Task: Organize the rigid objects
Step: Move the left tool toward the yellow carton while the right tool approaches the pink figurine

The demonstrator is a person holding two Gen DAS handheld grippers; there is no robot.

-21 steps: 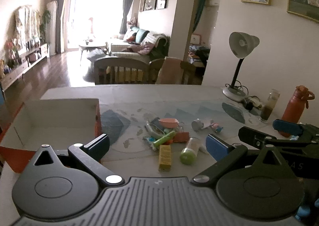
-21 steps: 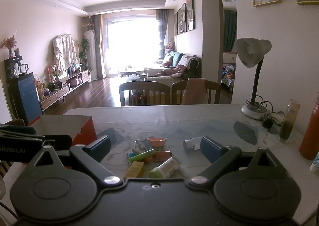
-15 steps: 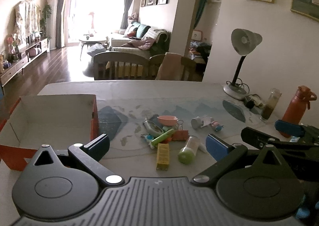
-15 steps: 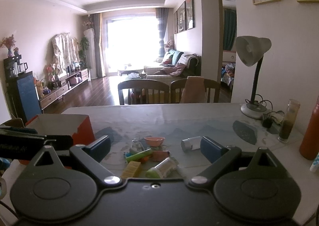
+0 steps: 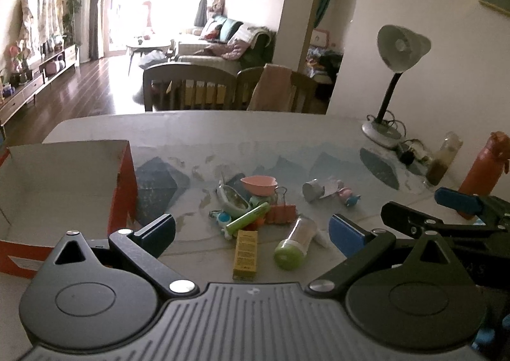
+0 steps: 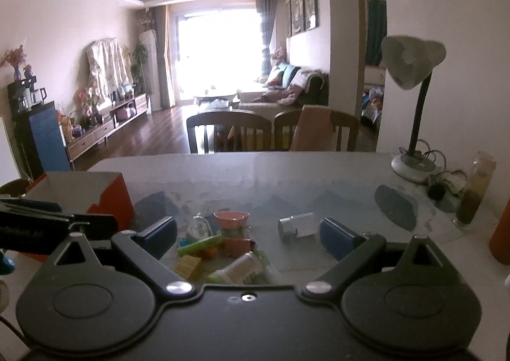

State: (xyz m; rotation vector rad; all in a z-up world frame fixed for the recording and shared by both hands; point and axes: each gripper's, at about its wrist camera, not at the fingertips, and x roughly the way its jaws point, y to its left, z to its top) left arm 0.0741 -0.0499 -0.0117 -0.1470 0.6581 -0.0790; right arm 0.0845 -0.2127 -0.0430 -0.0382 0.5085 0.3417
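Both tongs spread wide, holding nothing: left tongs [image 5: 251, 230], right tongs [image 6: 248, 235]. Small-item pile [image 5: 255, 214] lies mid-worktop [image 5: 223, 134], ahead of both tongs. Yellow box [image 5: 244, 251] touches green-capped bottle's [image 5: 295, 249] side; orange carton [image 5: 63, 189] stands open at left.

one cardboard box [image 5: 60, 182], one desk lamp [image 5: 395, 74], two chairs [image 5: 188, 87] (behind table), two bottles [image 5: 296, 243]

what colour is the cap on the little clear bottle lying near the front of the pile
Light green. The cap of the bottle shows best in the left wrist view.
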